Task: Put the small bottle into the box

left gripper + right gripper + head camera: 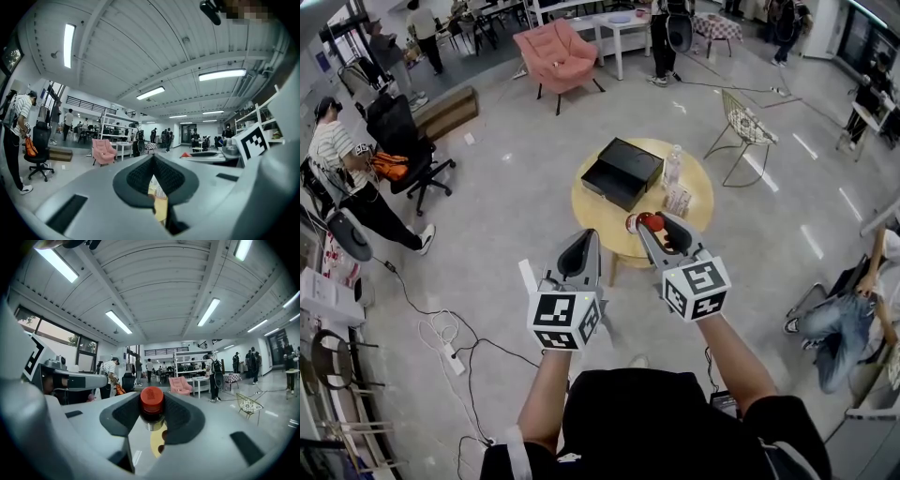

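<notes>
Now you are pinching the small bottle (152, 403) in your right tongs (658, 226), not yet placing it in the box (623, 173) at eleven o'clock; left tongs (590, 236) hanging pressed together.

Your right gripper (153, 414) hides the bottle (152, 401) below its neck, so you cannot see its body.

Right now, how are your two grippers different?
The left gripper has its jaws shut together; the right gripper has them apart round a bottle. The left gripper is empty; the right gripper holds that red-capped bottle. Both carry a marker cube and point toward the table.
</notes>
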`<state>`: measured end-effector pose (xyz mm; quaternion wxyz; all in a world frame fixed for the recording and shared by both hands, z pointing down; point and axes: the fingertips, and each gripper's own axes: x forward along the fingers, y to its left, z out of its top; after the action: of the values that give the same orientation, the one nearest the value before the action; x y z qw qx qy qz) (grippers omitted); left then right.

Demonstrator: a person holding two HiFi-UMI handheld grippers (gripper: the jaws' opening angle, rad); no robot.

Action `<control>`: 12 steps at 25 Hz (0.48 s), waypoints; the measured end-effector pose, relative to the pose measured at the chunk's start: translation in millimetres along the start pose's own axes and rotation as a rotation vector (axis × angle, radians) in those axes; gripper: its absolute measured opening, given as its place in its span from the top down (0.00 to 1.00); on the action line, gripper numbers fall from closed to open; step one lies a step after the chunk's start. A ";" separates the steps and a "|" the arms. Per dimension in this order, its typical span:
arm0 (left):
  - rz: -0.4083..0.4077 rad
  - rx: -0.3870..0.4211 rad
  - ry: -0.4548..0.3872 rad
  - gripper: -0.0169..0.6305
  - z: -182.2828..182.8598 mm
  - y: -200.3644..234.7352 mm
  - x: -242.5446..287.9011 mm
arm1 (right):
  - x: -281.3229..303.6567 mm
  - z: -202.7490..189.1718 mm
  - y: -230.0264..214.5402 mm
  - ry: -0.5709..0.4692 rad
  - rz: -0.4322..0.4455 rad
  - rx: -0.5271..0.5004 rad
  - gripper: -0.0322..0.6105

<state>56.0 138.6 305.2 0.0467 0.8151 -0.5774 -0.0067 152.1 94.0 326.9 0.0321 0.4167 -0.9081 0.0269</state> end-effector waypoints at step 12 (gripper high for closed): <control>-0.008 -0.007 0.004 0.96 5.8 58.9 61.7 | 78.9 5.7 -21.2 0.006 -0.004 -0.005 0.74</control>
<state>20.8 60.8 306.9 0.0508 0.8171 -0.5742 -0.0071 116.6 20.2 328.0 0.0358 0.4182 -0.9073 0.0258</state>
